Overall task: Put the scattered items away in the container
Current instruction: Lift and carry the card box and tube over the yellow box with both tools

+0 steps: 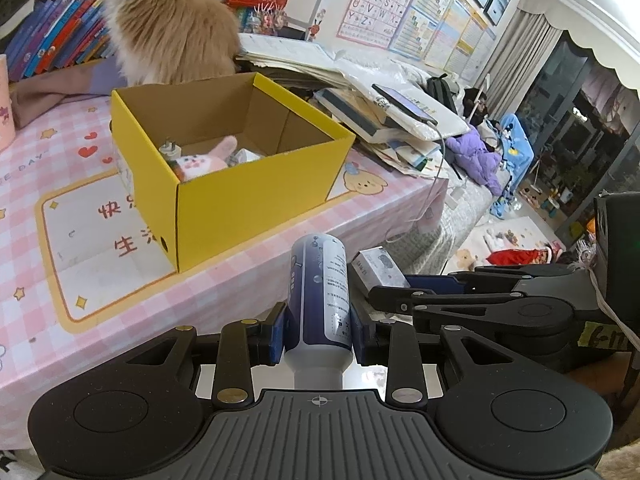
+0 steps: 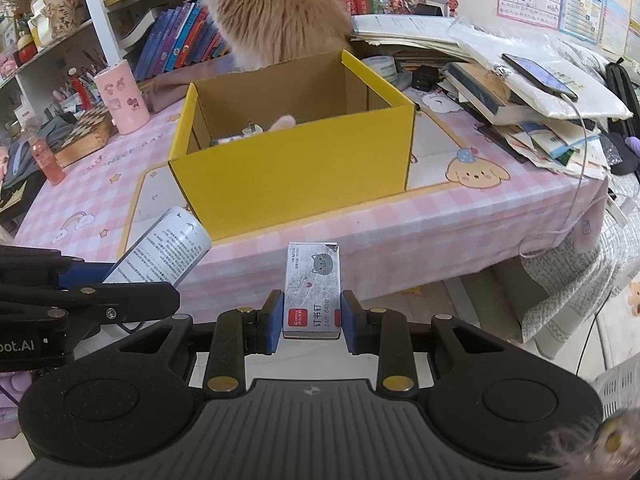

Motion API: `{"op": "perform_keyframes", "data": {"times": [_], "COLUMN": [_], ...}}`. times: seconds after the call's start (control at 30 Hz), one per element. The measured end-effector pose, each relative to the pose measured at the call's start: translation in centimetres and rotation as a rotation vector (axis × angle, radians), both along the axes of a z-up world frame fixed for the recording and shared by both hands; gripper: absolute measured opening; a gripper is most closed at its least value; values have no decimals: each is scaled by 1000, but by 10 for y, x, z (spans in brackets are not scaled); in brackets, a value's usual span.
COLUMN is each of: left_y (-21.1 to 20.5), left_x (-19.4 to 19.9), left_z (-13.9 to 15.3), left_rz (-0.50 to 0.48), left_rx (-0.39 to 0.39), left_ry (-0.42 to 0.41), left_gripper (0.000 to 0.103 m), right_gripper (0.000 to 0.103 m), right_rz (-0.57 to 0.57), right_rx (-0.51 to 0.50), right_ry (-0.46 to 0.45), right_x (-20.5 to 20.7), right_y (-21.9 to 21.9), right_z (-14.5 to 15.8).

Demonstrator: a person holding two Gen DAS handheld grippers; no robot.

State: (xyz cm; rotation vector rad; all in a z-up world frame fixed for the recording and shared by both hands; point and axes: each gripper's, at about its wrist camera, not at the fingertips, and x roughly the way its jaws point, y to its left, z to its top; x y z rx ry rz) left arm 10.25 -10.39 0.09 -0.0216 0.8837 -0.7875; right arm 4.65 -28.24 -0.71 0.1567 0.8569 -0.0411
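Yellow cardboard box [image 2: 292,160] sits open-topped on the pink checked tablecloth [image 2: 440,220], near the table's front edge; inside, a pink plush toy [image 1: 202,158] and a white plug [image 1: 168,148] already lie on the floor of it, so the tidy-up looks partly done. Two more items are in the air, short of the table edge, neither over the box yet. Left gripper [image 1: 318,330] is clamped on a white and purple bottle [image 1: 320,292], pads pressing its sides low on the body, bottle pointing away towards the box; gripped low, probably so the far end can go over the rim first. Right gripper [image 2: 312,320] is squeezed on a small box of staples [image 2: 312,284], held by its two long sides, label up, most of it sticking out ahead of the pads. The two tools ride close side by side, each showing in the other's view, so crowding between them is the thing to watch. Box walls stand tall; both loads will likely need to clear the near rim before letting go. Open room inside is mostly at the right half of the box. A fluffy ginger cat [image 2: 276,12] sits just behind the far wall, back turned. A heap of books and papers [image 2: 532,116] with a phone [image 2: 540,74] on top crowds the right side; a pink cup [image 2: 122,96] stands left, well apart
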Motion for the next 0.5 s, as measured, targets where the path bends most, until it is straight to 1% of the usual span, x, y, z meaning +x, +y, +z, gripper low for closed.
{"op": "perform_keyframes", "data": {"times": [0.27,0.5], "left_y": [-3,-16], "left_x": [28,62], "left_z": [12,29], "left_rz": [29,62], "left_rx": [-24,-48], "left_ry": [-36,-88], "left_gripper": [31,31], "right_gripper": [28,28], "right_rz": [27,70], "right_rx": [-4,-5], "right_ry": [-50,-115], "right_x": [30,75], "right_y": [-9,-25], "right_z": [10,31]}}
